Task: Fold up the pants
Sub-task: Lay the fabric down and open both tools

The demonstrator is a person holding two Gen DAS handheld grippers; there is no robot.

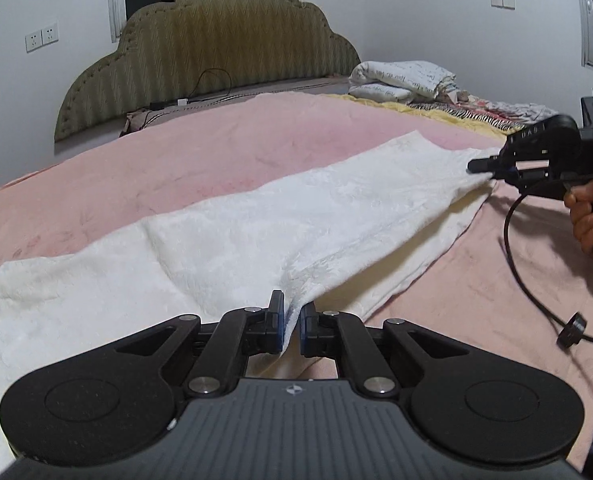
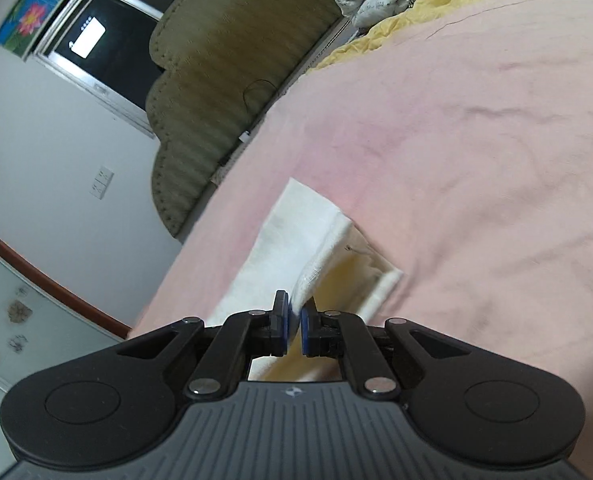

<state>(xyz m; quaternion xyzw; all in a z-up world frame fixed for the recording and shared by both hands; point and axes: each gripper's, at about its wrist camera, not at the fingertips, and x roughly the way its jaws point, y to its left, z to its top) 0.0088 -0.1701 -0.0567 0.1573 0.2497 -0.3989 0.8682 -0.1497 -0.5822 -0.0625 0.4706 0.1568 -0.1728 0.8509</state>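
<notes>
A bed covered by a pink sheet fills both views, in a room with white walls. Nearest the left wrist camera, the left gripper has its jaws closed on a raised fold of the white pants, the cloth running up from between the blue pads. From there the pants stretch across the sheet: one part spreads flat toward the left edge of that view, and a long leg runs off to the right, lifted a little off the bed. At the far end of that leg the right gripper pinches the cloth with its jaws closed, and a hand grips its handle; a black cable hangs down from it over the sheet.

In the right wrist view, the right gripper's jaws sit closed on a ridge of the same white cloth, and the end of the leg lies beyond them on the sheet with a pale yellow inner face showing.

Farther back, a yellow blanket and a bundle of white printed bedding lie at the far right side of the bed. Behind the bed stands a green scalloped headboard, and beyond it a dark window in the wall.
</notes>
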